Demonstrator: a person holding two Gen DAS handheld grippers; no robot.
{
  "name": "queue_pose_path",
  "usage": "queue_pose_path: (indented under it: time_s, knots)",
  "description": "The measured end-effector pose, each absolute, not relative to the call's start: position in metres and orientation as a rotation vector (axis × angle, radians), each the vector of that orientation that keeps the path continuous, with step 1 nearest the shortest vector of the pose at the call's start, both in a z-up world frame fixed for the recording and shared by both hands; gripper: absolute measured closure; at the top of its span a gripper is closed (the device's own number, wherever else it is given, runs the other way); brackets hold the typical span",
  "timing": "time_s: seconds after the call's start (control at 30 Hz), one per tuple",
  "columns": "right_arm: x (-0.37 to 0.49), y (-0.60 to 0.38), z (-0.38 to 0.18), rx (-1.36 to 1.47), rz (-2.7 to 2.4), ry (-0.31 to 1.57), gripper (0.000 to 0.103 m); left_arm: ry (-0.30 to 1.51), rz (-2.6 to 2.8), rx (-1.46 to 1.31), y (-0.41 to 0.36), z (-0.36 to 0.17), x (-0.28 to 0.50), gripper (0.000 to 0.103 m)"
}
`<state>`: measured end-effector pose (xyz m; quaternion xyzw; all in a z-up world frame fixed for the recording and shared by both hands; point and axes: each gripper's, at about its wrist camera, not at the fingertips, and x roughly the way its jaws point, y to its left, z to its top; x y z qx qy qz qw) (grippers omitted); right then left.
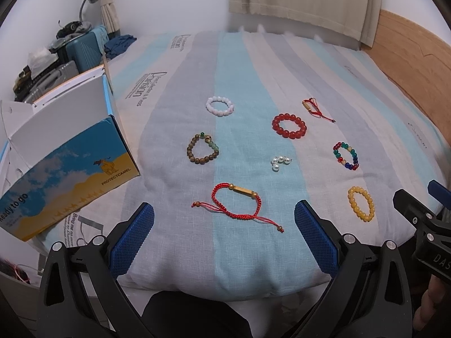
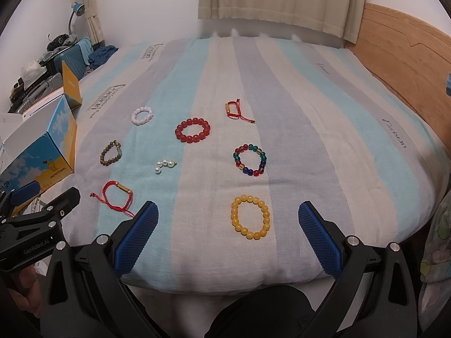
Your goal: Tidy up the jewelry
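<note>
left hand-held gripper (image 1: 224,219) spread wide, empty, over red cord bracelet (image 1: 236,204), right hand-held gripper (image 2: 228,217) likewise around yellow bead bracelet (image 2: 250,216), open shoebox (image 1: 67,152) at left of bed (image 1: 253,64)

Bedspread (image 2: 296,90): blue, grey, cream stripes. Nearest left gripper (image 1: 224,217): red cord bracelet (image 1: 236,201). Nearest right gripper (image 2: 228,214): yellow bead bracelet (image 2: 250,216).

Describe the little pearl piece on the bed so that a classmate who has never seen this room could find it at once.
Start at the striped bedspread and find the scattered ring of bracelets. Near their middle, between the brown wooden bracelet and the multicoloured glass one, lies the pearl cluster. It alone is a small heap of shiny white beads, not an open loop.
</note>
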<state>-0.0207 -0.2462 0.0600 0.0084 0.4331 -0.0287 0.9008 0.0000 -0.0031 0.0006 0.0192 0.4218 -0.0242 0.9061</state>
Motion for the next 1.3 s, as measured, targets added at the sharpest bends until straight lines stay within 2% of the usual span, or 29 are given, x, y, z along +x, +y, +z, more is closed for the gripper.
queue_pose_path:
  time_s: [0.73, 1.17, 1.23, 1.3]
  knots:
    - [-0.015, -0.246, 0.058, 0.011, -0.057, 0.901, 0.007, 0.883, -0.048, 0.038, -0.003, -0.008, 0.009, 0.006]
    - [0.034, -0.320, -0.010, 0.024, -0.122, 1.056, 0.008, 1.006, 0.032, 0.044, 0.018, -0.086, 0.071, 0.008]
    - [0.041, -0.329, -0.027, 0.036, -0.124, 1.089, 0.011, 1.031, 0.042, 0.035, 0.021, -0.100, 0.081, 0.014]
    - [0.045, -0.333, -0.042, 0.044, -0.123, 1.125, 0.015, 1.045, 0.041, 0.021, 0.024, -0.109, 0.086, 0.014]
